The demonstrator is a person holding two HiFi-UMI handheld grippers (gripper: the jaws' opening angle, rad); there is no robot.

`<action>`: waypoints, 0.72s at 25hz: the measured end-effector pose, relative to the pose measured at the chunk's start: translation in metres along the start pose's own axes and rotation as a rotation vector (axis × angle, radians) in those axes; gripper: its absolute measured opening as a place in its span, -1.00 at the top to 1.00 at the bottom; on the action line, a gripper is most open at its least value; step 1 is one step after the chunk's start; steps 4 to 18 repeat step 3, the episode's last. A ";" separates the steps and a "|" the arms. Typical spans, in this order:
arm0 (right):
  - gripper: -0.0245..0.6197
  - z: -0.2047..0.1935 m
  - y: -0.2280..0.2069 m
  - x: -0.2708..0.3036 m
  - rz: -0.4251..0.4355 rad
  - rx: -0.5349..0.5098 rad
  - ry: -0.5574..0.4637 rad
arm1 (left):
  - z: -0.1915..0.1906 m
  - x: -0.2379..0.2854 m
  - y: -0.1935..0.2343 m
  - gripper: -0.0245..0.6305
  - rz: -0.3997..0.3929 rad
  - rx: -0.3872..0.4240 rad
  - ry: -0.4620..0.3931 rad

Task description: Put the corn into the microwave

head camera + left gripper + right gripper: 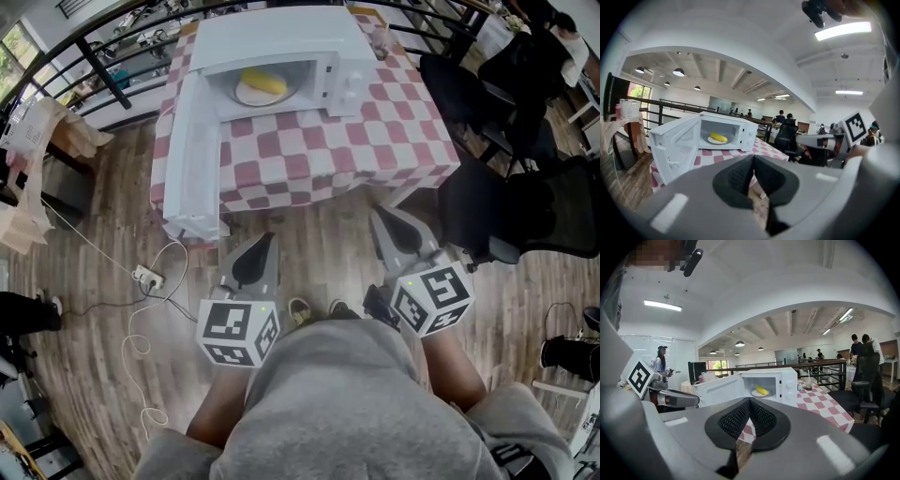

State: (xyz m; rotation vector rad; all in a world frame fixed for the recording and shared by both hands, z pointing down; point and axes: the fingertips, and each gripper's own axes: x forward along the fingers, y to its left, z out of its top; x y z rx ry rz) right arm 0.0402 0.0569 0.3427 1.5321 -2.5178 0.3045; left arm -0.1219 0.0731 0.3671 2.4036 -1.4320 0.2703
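1 corn (263, 82) already lies on the plate (243, 96) inside the microwave (281, 37), so I judge the placing step done. The door (192, 159) stands wide open, swung out to the left of the cavity and reaching past the front edge of the table (375, 141).

Both grippers sit low, close to my body and well apart from the table. The left gripper (266, 242) has its jaws closed together with nothing between them. The right gripper (379, 216) looks the same in its own view: pads meeting at the tips, nothing held.

If anything is left, it is shutting the door. That calls for stepping forward, bringing the left gripper to the door's outer face near its free edge, and pushing it round toward the cavity. Closed jaws should serve well as a blunt pusher.

Edges I mind: the door's free corner hangs out over the floor on my left, right where I would walk in, and the table's front corner sits just beside it. The floor between me and the table is open, but a power strip (147, 277) and its cable trail on the left. 2 dark chairs (506, 206) crowd the right side, so the left approach has more room.
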 end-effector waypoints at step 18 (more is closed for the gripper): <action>0.92 -0.001 0.001 -0.001 0.000 -0.007 0.000 | 0.000 0.001 -0.001 0.90 -0.002 0.000 -0.001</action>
